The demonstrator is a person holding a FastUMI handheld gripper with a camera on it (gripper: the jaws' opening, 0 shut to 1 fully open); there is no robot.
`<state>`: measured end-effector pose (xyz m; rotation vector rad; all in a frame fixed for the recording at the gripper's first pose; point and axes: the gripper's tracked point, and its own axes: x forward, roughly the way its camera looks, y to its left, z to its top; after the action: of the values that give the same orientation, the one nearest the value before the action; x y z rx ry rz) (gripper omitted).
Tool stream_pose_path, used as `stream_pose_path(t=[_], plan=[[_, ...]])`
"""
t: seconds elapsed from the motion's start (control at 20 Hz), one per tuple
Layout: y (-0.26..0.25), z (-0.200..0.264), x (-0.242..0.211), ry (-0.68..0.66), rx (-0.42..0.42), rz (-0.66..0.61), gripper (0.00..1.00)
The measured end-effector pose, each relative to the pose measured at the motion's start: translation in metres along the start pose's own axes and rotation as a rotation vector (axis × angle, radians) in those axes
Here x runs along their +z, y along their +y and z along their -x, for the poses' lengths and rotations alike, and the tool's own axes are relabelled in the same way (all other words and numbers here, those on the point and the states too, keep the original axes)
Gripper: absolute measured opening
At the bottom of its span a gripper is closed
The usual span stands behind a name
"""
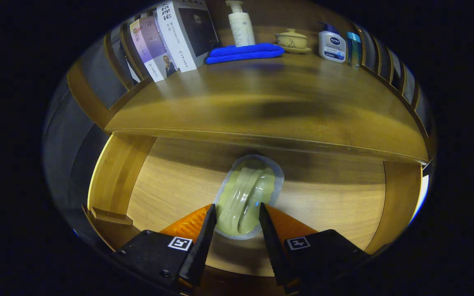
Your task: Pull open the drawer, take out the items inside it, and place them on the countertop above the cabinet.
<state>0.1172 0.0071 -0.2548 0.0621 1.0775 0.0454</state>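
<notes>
The wooden drawer [115,172] stands pulled open below the countertop [261,98]. On its floor lies a pale green ridged pack [247,185] with a white sealed border, pointing away from me. My gripper [236,205] is down inside the drawer with its near end between the fingers. Both fingers [205,234] press on the pack's sides, so the gripper is shut on it. The pack's far end reaches into the shadow under the countertop's front edge.
At the back of the countertop stand leaning books [175,37], a white pump bottle [241,24], a folded blue cloth [245,52], a lidded bowl [291,40], and two small bottles [331,44]. Wooden slatted rails line both sides.
</notes>
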Motion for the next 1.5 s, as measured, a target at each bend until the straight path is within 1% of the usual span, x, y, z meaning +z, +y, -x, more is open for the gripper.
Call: stream_pose_path(t=[0.15, 0.3, 0.35, 0.45, 0.5, 0.6, 0.7, 0.75, 0.9, 0.95, 1.05, 1.1, 1.2, 1.25, 1.5], plan=[[-0.002, 0.015, 0.008, -0.041, 0.005, -0.001, 0.7], [-0.003, 0.038, 0.033, -0.132, 0.011, -0.001, 0.71], [0.0, 0.039, 0.038, -0.134, 0.016, -0.002, 0.71], [0.01, 0.031, 0.031, -0.068, 0.042, -0.002, 0.71], [0.011, 0.025, 0.03, -0.043, 0.038, -0.001, 0.72], [0.002, 0.01, 0.033, -0.038, -0.014, 0.025, 0.72], [-0.001, -0.002, 0.026, 0.019, -0.026, 0.025, 0.71], [0.0, -0.005, 0.024, 0.035, -0.023, 0.004, 0.63], [-0.007, -0.007, 0.03, 0.026, -0.022, -0.013, 0.36], [-0.006, -0.005, 0.026, 0.03, -0.012, -0.028, 0.31], [0.0, 0.002, 0.022, 0.03, 0.033, -0.049, 0.2], [-0.002, 0.007, 0.022, 0.022, 0.038, -0.042, 0.2], [-0.006, 0.02, 0.023, -0.019, 0.034, 0.011, 0.2], [-0.003, 0.032, 0.022, -0.028, 0.05, 0.031, 0.21], [0.022, 0.088, 0.009, -0.057, 0.184, 0.078, 0.2]])
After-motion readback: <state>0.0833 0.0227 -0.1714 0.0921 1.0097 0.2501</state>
